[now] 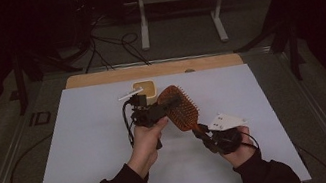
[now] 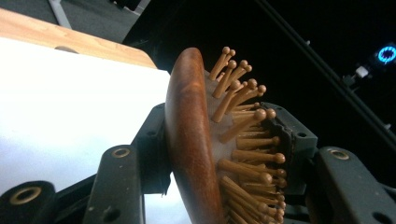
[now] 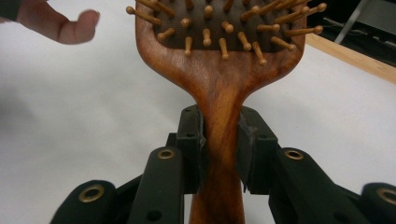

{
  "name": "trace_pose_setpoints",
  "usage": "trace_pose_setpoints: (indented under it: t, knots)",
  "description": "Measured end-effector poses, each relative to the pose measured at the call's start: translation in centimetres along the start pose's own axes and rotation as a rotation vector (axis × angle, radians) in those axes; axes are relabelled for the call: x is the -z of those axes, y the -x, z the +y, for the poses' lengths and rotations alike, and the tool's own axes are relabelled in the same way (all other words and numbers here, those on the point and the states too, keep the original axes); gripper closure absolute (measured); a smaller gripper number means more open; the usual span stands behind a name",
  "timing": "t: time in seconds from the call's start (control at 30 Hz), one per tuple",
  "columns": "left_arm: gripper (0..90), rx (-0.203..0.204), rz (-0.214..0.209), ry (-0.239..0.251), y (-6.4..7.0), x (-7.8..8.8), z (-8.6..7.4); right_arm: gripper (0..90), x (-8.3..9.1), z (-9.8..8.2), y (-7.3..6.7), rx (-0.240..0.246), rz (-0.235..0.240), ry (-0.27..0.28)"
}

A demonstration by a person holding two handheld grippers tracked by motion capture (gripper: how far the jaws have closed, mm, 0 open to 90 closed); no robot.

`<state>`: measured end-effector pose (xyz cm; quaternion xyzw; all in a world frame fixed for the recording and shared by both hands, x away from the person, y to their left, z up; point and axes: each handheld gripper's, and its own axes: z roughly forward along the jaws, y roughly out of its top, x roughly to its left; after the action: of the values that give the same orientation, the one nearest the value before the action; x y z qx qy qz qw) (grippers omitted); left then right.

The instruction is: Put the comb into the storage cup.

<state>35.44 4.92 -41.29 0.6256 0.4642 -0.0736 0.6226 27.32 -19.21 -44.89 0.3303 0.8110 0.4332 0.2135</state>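
Table: wood top, pale bare strip showing along far edge; small dark notch or mark at far edge, right of centre. White sheet covers nearly all the rest of the top, flat, running to the near edge. On sheet, far-centre: yellowish squarish container, just beside the far edge of the sheet; contents can't be told. Small white strip by the container's left side, partly hidden; whether it rests on the sheet can't be told. Table stands on grey floor; black cables and white frame legs on floor beyond it.
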Motion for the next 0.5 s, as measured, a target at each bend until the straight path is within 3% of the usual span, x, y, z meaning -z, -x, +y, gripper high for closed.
trace_pose_setpoints:
  t: [0.5]
  knots:
    - [53.9,-0.095,-0.013,-0.002,1.9,-0.4,0.8,71.2,0.3,-0.2,0.3,-0.033,0.002,0.04]
